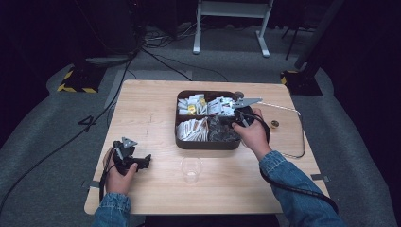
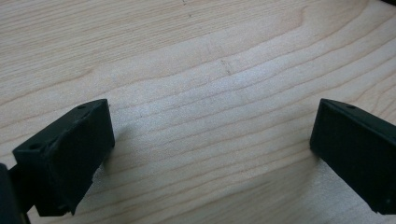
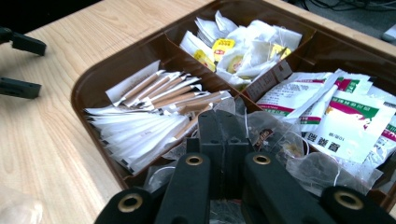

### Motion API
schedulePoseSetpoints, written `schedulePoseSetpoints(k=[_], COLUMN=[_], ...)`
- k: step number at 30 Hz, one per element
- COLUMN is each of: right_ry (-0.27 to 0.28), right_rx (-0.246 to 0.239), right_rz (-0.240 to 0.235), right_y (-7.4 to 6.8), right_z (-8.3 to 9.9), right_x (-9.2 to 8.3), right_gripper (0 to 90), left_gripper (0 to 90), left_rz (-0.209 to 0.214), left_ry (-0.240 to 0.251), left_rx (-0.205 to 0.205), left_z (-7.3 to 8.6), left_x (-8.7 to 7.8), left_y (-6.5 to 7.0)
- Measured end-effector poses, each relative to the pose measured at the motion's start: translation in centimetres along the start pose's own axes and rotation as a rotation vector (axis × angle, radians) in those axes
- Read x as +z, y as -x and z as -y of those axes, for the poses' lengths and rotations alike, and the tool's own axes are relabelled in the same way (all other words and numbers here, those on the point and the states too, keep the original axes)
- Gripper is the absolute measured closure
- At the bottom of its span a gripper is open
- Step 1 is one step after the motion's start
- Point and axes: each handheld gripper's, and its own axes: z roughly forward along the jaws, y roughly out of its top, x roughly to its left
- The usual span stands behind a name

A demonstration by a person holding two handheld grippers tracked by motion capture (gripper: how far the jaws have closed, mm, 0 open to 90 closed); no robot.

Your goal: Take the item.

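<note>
Standing on grey carpet, pale wooden table; left tongs apart, right tongs together over tray.

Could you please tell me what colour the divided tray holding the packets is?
Dark brown tray, clearest in the right gripper view.

Left gripper with black fingers spread wide apart, nothing between them, pale wooden table close beneath

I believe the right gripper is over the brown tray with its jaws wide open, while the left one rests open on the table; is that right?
Not quite: the right gripper over the brown tray has its jaws shut, as the right gripper view shows. The left gripper does rest open on the table.
</note>
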Motion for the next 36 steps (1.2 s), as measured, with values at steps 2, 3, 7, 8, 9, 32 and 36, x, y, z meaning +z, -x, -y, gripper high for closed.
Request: schedulePoseSetpoints(k=[2, 3, 7, 8, 9, 32, 36], right_ry=[0.008, 0.012, 0.032, 0.036, 0.04, 0.102, 0.1], right_rx=[-0.004, -0.004, -0.011, -0.012, -0.015, -0.124, -0.133], right_rz=[-0.002, -0.005, -0.018, -0.023, -0.027, -0.193, -0.213], right_y=[-0.2, -0.3, -0.9, -1.1, -1.3, -8.3, -9.5], right_z=[-0.1, -0.2, -0.5, -0.6, -0.6, -1.6, -1.5], right_x=[-0.3, -0.5, -1.2, -1.4, -1.6, -5.1, -5.2], right_gripper=[90.0, 90.0, 90.0, 90.0, 90.0, 90.0, 90.0], left_gripper=[0.2, 0.2, 0.2, 0.2, 0.2, 0.2, 0.2], left_rz=[-0.001, -0.001, 0.001, 0.0, 0.002, 0.001, 0.001], left_ry=[-0.001, -0.001, -0.001, -0.004, -0.003, -0.003, -0.003], left_rx=[0.0, 0.0, 0.0, 0.002, -0.001, 0.002, 0.001], left_z=[0.0, 0.0, -0.1, -0.1, -0.1, -0.2, -0.2], left_x=[0.0, 0.0, 0.0, 0.0, 0.1, 0.1, 0.1], left_y=[0.0, 0.0, 0.0, 0.0, 0.0, 0.0, 0.0])
